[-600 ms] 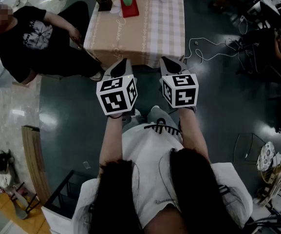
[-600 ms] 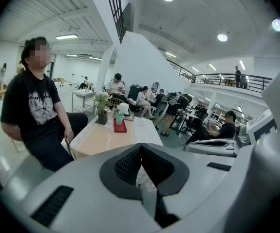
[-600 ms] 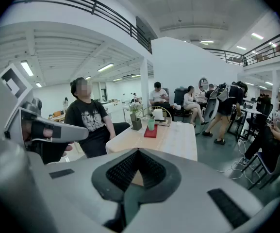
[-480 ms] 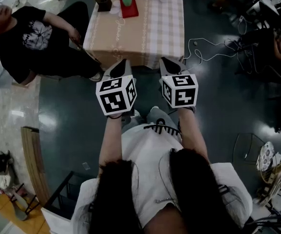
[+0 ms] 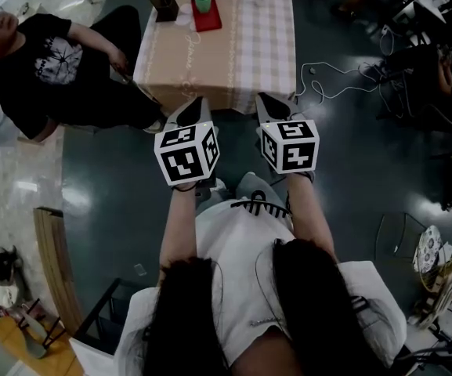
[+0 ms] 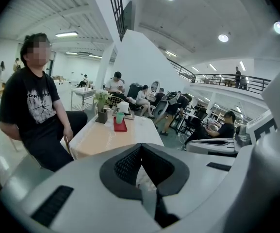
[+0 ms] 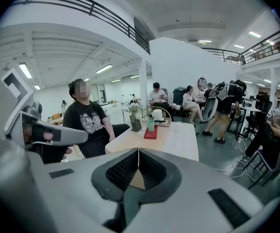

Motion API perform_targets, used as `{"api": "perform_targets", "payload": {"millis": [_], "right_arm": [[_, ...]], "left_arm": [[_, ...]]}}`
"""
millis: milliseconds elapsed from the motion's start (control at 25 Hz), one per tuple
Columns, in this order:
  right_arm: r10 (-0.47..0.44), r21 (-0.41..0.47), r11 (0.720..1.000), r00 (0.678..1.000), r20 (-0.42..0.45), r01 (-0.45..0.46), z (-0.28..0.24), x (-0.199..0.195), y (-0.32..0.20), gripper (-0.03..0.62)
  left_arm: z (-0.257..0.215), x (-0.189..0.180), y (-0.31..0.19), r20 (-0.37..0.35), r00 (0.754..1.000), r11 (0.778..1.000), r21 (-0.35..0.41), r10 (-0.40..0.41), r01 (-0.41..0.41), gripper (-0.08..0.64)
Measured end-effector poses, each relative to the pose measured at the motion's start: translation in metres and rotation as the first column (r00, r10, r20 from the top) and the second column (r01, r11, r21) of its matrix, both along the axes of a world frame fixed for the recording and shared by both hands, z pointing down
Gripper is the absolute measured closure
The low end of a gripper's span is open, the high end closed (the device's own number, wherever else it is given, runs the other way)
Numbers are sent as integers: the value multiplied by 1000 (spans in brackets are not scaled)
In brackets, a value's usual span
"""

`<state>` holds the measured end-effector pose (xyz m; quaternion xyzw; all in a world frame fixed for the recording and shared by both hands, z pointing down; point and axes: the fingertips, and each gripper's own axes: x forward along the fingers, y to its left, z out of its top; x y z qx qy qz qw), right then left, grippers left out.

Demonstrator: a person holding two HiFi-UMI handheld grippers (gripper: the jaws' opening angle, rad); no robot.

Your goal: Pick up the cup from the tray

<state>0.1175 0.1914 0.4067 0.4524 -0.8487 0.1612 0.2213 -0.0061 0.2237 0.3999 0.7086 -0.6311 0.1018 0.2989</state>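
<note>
A green cup [image 5: 203, 1] stands on a small red tray [image 5: 207, 16] at the far left end of a table with a checked cloth [image 5: 241, 45]. Both grippers are held side by side in the air short of the table's near edge, well away from the cup. My left gripper [image 5: 198, 100] and my right gripper [image 5: 265, 98] both point toward the table. In the left gripper view the cup [image 6: 120, 118] and tray [image 6: 121, 125] are far ahead, and the left gripper [image 6: 140, 147] has its jaws together with nothing between them. In the right gripper view the cup [image 7: 151, 125] stands beyond the shut, empty right gripper [image 7: 139, 151].
A person in a black shirt [image 5: 49, 61] sits at the table's left side. A potted plant [image 5: 165, 5] stands next to the tray. Cables [image 5: 343, 73] lie on the dark floor to the right of the table. Other people sit and stand behind the table.
Both grippers keep their places and stay shut. The head view has shifted slightly, so the seated person lies a little nearer the left edge.
</note>
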Motion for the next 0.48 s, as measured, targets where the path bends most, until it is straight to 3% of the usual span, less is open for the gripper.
{"api": "perform_targets", "payload": {"millis": [240,360,480], "right_arm": [[-4,27,1000,999,48,3,-5,-8,-9,550],[-19,25,1000,996,92,17,-8,-12,-12,349],[-43,30,999,992,123,39,-9,-17,-18,297]], "left_arm": [[5,-5,-4,-15,1000,1000,-18,9,-9,552],[6,-8,-7,-22,1000,1000,-27,6,-6,552],[10,-12,-12,-24,1000,999,-42,-4,3,552]]}}
